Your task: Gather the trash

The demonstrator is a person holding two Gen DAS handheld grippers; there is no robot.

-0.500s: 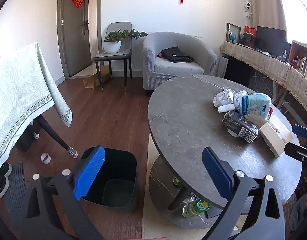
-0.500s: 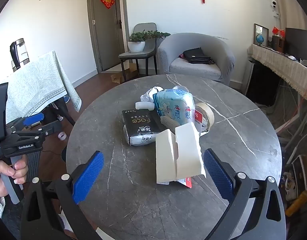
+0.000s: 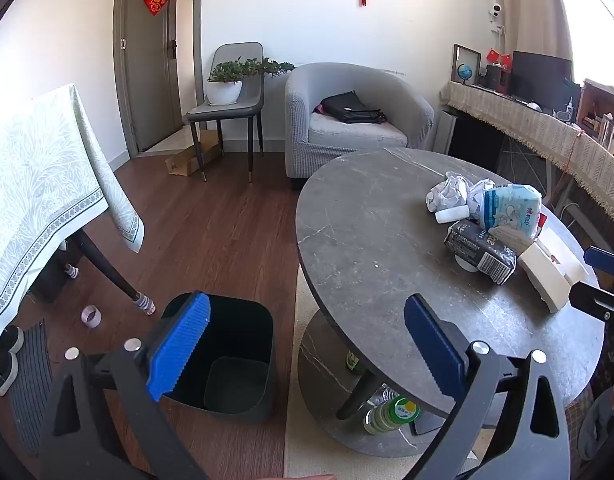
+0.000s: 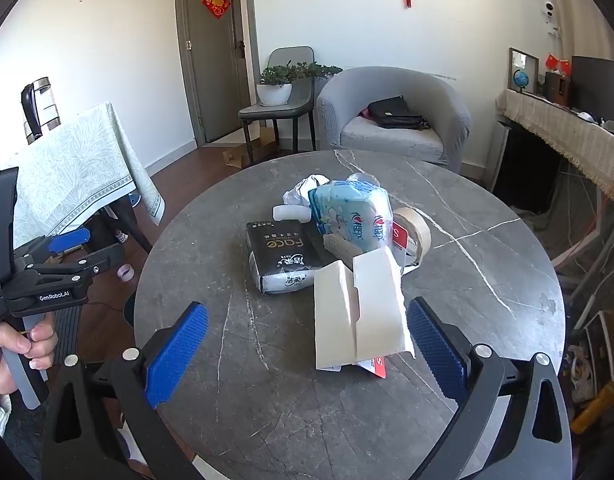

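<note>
A pile of trash lies on the round grey marble table [image 4: 267, 392]: a white cardboard box [image 4: 359, 312], a black tissue pack [image 4: 283, 256], a blue tissue pack [image 4: 351, 212], crumpled white paper [image 4: 303, 192] and a tape roll [image 4: 415, 232]. The pile also shows in the left wrist view [image 3: 487, 220]. A dark green bin [image 3: 231, 360] stands on the floor left of the table. My right gripper [image 4: 307, 352] is open and empty, just short of the white box. My left gripper [image 3: 307, 348] is open and empty, above the bin and table edge.
A cloth-covered table [image 3: 35, 184] stands at left, with a tape roll [image 3: 91, 315] on the floor by its leg. A grey armchair [image 3: 359, 120] and a chair with a plant [image 3: 227, 92] are behind. Bottles [image 3: 391, 412] sit under the round table.
</note>
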